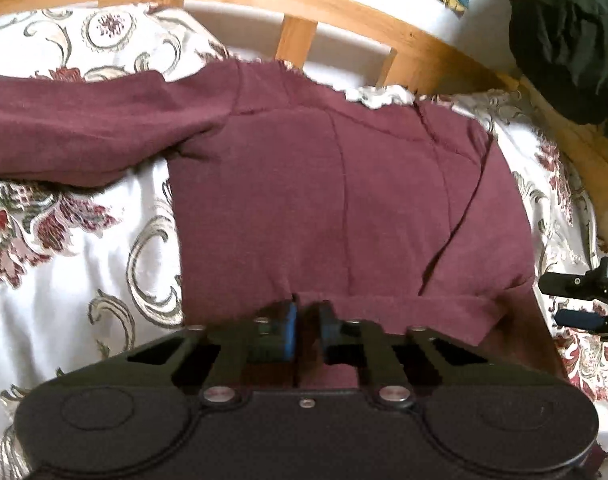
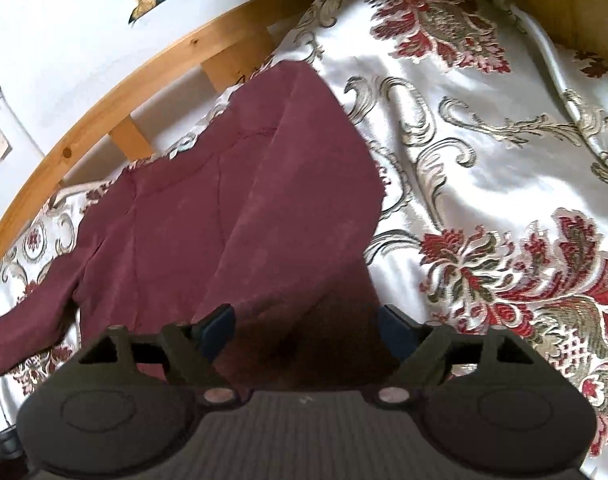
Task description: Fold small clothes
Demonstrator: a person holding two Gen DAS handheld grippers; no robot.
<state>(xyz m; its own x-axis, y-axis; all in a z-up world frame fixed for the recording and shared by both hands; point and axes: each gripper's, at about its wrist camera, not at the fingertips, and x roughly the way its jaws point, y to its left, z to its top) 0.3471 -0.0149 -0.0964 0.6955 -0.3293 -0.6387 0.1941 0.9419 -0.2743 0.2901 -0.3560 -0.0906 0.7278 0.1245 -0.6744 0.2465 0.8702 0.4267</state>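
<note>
Item: maroon long-sleeved top (image 1: 304,200), laid flat on a bed under a floral satin bedspread (image 1: 84,260), neck end toward the wooden headboard (image 1: 344,12). One sleeve (image 1: 84,128) is stretched out sideways across the bedspread; the opposite side appears already turned inward over the body, judging by the diagonal fold line.

Left gripper (image 1: 306,320): jaws nearly closed at the hem, a fold of the maroon cloth seemingly pinched between the blue pads; the hem is probably held so that the lower edge can be lifted toward the neck.

Right gripper (image 2: 306,328): jaws spread wide, nothing held, poised over the near corner of the hem, apparently for a matching grasp.

Clearances: open bedspread is available to the right of the garment. The neck edge lies close to the headboard slats. A dark bundle (image 1: 568,40) hangs at the far right corner, apart from the garment.
</note>
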